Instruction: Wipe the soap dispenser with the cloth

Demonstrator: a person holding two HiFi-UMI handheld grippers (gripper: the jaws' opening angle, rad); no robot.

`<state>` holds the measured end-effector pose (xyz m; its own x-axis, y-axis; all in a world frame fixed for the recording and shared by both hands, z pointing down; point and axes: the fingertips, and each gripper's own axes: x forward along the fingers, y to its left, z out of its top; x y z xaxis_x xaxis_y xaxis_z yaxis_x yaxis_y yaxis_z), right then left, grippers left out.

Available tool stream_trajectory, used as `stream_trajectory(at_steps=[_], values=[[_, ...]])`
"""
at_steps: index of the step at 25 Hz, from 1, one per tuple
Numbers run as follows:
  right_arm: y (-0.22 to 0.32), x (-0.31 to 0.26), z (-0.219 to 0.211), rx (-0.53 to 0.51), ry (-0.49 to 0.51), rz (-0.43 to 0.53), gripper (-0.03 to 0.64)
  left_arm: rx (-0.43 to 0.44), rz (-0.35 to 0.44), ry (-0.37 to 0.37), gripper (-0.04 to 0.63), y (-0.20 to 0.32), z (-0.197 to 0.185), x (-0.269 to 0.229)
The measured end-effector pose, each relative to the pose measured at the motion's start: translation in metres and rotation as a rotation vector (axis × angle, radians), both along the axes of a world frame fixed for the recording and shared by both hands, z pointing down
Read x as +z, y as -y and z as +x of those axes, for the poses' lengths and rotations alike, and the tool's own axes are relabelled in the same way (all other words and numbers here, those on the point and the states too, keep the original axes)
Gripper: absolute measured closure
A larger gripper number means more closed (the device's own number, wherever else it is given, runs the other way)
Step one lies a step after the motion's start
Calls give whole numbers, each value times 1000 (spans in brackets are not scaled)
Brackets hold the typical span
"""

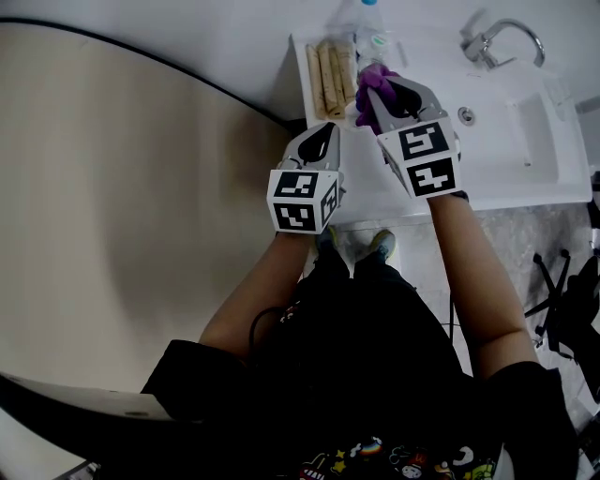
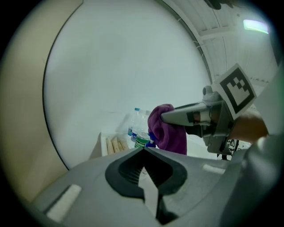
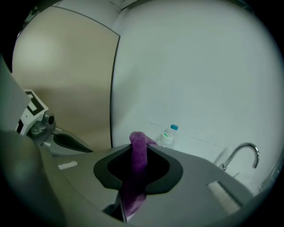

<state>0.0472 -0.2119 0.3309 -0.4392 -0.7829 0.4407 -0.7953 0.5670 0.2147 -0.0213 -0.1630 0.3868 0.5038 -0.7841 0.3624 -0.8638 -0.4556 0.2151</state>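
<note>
My right gripper [image 1: 379, 91] is shut on a purple cloth [image 1: 367, 103], which it holds above the left end of the white sink counter [image 1: 497, 178]. The cloth [image 3: 138, 153] sticks up between its jaws and hangs down behind them. Just beyond the cloth stand clear bottles [image 1: 368, 26], one with a blue cap [image 3: 174, 128] and one with a green label [image 2: 142, 141]. I cannot tell which of these is the soap dispenser. My left gripper [image 1: 325, 133] is shut with nothing in it, to the left of and nearer than the right one. From the left gripper view, the cloth [image 2: 169, 133] hangs from the right gripper [image 2: 165, 117].
A white tray of pale wooden sticks [image 1: 328, 77] lies left of the bottles. The basin and chrome faucet [image 1: 499, 37] are to the right. A curved beige wall panel [image 1: 122, 187] fills the left. A dark chair base [image 1: 562, 291] stands on the floor at the right.
</note>
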Motion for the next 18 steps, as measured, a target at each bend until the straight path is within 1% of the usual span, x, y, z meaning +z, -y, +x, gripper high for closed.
stream_trajectory(at_steps=[3, 5, 8, 12, 18], values=[[-9, 16, -18, -46, -90, 11, 531, -3, 3, -4, 595, 2, -7, 1], [-17, 24, -26, -71, -116, 4, 531, -7, 5, -5, 595, 3, -11, 0], [-29, 34, -35, -98, -104, -17, 531, -13, 6, -8, 595, 5, -15, -2], [-43, 55, -37, -108, -112, -47, 531, -18, 3, -5, 595, 3, -19, 0], [-55, 86, -36, -89, -100, -102, 531, -18, -2, 10, 595, -4, -26, 1]])
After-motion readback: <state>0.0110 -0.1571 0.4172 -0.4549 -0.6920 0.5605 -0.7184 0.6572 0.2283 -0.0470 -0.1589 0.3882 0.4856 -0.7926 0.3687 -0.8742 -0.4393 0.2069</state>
